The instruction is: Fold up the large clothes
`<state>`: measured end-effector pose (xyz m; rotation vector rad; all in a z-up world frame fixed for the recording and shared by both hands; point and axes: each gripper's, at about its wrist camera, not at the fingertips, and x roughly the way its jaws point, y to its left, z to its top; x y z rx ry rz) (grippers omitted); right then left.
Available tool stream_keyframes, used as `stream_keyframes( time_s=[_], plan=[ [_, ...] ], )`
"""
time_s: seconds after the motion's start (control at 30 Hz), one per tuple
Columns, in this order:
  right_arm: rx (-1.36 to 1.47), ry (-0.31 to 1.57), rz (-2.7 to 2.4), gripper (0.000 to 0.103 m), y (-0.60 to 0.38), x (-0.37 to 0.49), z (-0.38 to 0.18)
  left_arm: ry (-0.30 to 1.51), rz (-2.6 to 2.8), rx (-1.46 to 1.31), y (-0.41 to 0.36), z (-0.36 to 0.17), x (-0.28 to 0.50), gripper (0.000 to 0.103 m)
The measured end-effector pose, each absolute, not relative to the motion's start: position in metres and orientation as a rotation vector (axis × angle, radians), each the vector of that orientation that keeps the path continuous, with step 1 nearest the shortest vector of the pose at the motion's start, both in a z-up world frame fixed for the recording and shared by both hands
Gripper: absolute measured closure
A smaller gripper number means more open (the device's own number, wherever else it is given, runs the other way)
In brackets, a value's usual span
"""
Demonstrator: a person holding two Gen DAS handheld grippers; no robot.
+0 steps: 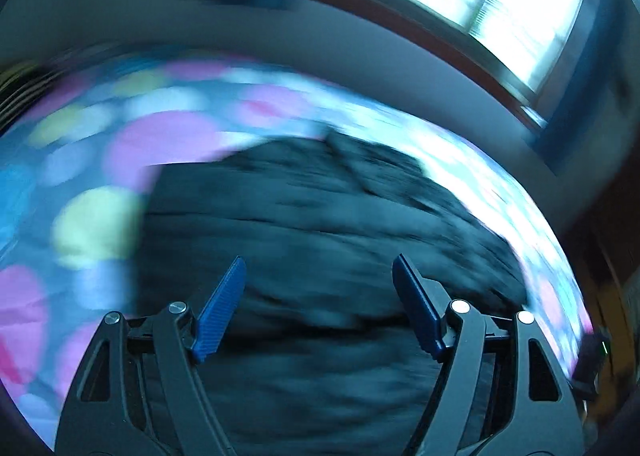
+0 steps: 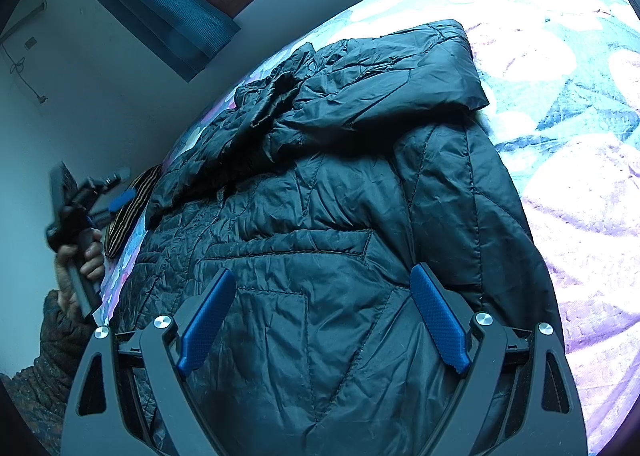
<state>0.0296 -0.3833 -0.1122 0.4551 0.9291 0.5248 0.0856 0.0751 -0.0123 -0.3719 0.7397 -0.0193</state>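
The dark quilted puffer jacket point(image 2: 320, 216) lies spread on the bed's pastel patterned sheet point(image 2: 580, 176), one part already laid across its upper half. Both the left claw point(image 1: 318, 306) and right claw point(image 2: 322, 320) hover released above it, holding nothing. The fold looks between grips; next, each claw likely needs an edge to pinch.

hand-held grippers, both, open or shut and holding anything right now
Left hand-held gripper: open, nothing between its pads, over the dark jacket.
Right hand-held gripper: open, holding nothing, jacket below it.
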Motion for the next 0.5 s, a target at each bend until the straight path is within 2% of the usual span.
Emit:
stream_keyframes(
  time_s=[0.17, 0.3, 0.37, 0.43, 0.5],
  plan=[
    [0.456, 0.929, 0.525, 0.015, -0.383, 0.03, -0.112, 0.788, 0.067, -0.507, 0.148, -0.046, 0.095, 0.028],
    [0.456, 0.929, 0.525, 0.015, -0.383, 0.029, -0.112, 0.829, 0.039, -0.501, 0.156, -0.066, 0.112, 0.029],
    [0.456, 0.929, 0.525, 0.015, -0.383, 0.029, -0.112, 0.852, 0.019, -0.47, 0.154, -0.074, 0.12, 0.054],
    [0.456, 0.929, 0.525, 0.015, -0.383, 0.03, -0.112, 0.899, 0.013, -0.447, 0.151, -0.084, 0.126, 0.07],
    [0.456, 0.929, 0.525, 0.015, -0.383, 0.029, -0.112, 0.918, 0.026, -0.411, 0.146, -0.09, 0.129, 0.073]
  ],
)
